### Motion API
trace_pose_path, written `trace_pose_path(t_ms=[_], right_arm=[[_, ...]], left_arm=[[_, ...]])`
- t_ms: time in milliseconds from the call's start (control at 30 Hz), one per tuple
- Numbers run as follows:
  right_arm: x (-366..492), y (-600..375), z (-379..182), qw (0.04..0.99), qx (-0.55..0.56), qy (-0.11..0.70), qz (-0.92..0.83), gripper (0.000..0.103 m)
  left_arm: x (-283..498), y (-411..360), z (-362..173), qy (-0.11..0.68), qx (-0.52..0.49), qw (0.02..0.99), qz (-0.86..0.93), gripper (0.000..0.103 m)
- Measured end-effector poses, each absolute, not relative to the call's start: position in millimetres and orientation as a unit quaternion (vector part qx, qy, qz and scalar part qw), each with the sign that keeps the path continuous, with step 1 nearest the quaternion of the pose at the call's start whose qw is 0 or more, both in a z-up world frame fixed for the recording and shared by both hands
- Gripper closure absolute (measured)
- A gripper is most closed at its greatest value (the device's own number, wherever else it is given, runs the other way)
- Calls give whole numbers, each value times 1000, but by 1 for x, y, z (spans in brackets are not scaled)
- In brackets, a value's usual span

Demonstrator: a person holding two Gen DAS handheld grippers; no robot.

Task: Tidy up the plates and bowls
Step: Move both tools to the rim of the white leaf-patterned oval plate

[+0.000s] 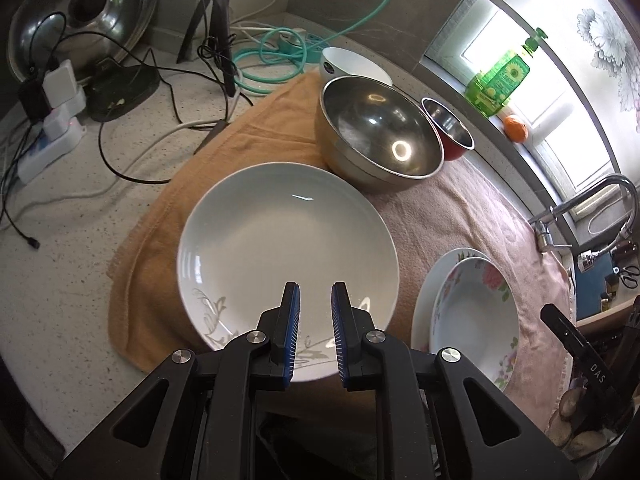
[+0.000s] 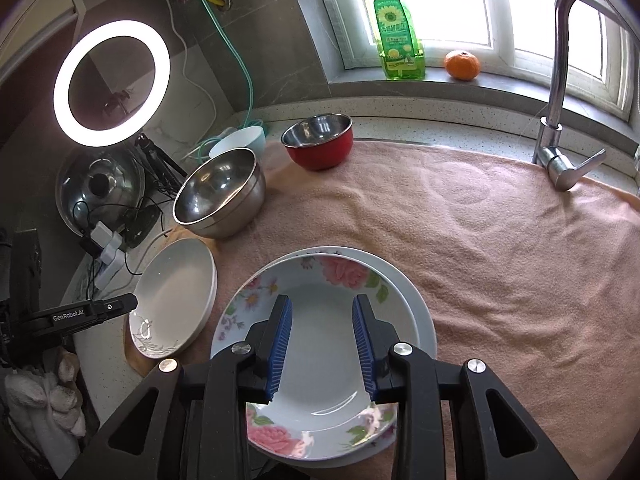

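L tool (image 1: 315, 300): narrow gap, empty, above white plate (image 1: 280, 236) | R tool (image 2: 322, 320): part-open, empty, above floral bowl (image 2: 320, 360)

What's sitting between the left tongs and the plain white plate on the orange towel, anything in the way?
Nothing visible. The left tongs hang directly over the near rim of the white plate, with an empty gap between the pads. The steel bowl sits beyond the plate's far edge, and the floral plate lies off to its right, both clear of the approach.
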State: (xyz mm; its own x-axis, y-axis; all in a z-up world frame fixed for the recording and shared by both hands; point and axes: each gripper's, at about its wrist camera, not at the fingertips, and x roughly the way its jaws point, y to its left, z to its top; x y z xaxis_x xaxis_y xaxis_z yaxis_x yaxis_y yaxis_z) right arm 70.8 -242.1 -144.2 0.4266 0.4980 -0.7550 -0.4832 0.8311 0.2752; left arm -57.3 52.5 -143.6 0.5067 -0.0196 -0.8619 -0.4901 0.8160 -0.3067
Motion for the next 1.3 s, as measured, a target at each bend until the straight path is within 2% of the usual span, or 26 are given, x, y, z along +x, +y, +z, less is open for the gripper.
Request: trace_pose_path(t_ms=[467, 933, 1300], right_arm=[[61, -155, -157, 820, 11, 489, 296, 74], [73, -93, -178, 800, -23, 512, 313, 75], [84, -74, -199, 784, -40, 534, 313, 79]], left_arm=[[-73, 122, -163, 499, -269, 811, 142, 89], [-71, 143, -181, 515, -281, 800, 129, 89], [-66, 146, -190, 523, -286, 794, 119, 89]])
